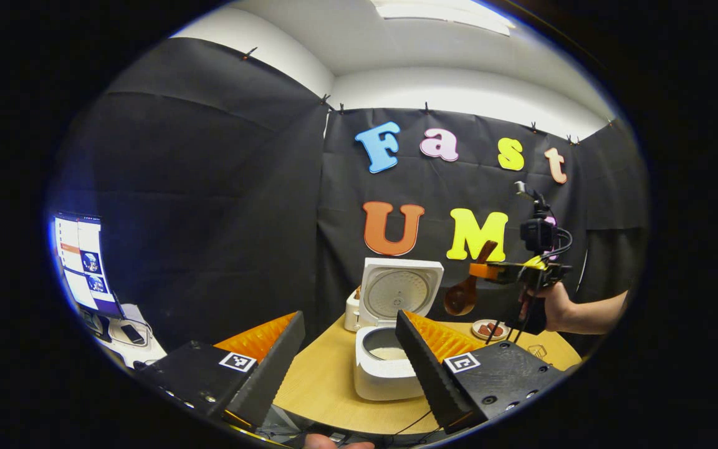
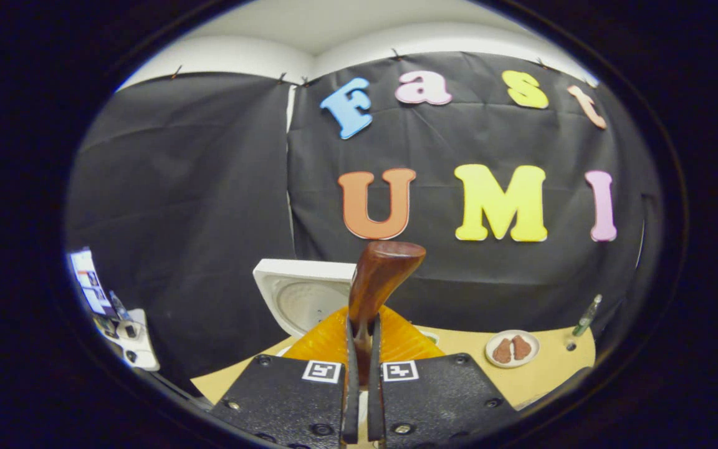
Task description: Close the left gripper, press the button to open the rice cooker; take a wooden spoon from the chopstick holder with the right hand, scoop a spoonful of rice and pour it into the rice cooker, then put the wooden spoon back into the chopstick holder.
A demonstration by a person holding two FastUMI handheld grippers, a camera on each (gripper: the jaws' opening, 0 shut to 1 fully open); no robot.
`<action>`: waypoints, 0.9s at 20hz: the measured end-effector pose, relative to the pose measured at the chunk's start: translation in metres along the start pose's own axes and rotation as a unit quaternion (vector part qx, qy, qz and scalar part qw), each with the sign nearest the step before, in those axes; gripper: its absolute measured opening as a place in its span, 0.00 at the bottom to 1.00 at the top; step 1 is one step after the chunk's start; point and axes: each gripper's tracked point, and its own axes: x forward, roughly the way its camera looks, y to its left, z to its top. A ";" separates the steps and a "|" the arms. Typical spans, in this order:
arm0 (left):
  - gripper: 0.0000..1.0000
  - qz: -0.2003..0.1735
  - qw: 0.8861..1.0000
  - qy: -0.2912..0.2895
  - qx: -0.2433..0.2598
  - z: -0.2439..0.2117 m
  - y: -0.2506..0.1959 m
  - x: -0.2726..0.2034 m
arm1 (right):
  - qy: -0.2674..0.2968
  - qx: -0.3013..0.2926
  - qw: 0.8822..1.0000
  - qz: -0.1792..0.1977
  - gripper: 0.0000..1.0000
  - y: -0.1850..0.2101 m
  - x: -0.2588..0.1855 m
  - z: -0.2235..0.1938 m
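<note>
A white rice cooker (image 1: 384,365) stands on the wooden table with its lid (image 1: 401,292) raised; white rice lies in its pot. My left gripper (image 1: 349,358) hangs open in front of it, its fingers on either side of the cooker, holding nothing. To the right and above the table, my right gripper (image 1: 490,271) is held by a hand and is shut on the handle of a wooden spoon (image 1: 462,293), whose bowl hangs down to the right of the lid. In the right gripper view, the right gripper (image 2: 362,349) clamps the wooden spoon (image 2: 379,280), with the cooker lid (image 2: 300,299) behind.
A small plate with brown pieces (image 1: 488,328) (image 2: 512,348) sits on the table (image 1: 321,386) to the right of the cooker. A green bottle (image 2: 586,317) stands at the table's far right. A lit screen (image 1: 81,262) and a side stand are off to the left.
</note>
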 end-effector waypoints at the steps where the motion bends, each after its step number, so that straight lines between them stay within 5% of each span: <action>1: 0.94 -0.002 1.000 0.002 0.000 0.001 -0.007 0.005 | -0.003 0.023 1.000 0.001 0.11 -0.015 -0.010 0.005; 6: 0.94 -0.023 1.000 -0.001 0.005 0.010 -0.052 0.038 | -0.011 0.108 0.994 -0.024 0.11 -0.106 -0.065 0.011; 18: 0.94 -0.078 0.997 0.014 0.019 0.002 -0.165 0.102 | 0.001 0.175 0.971 -0.163 0.11 -0.310 -0.161 -0.050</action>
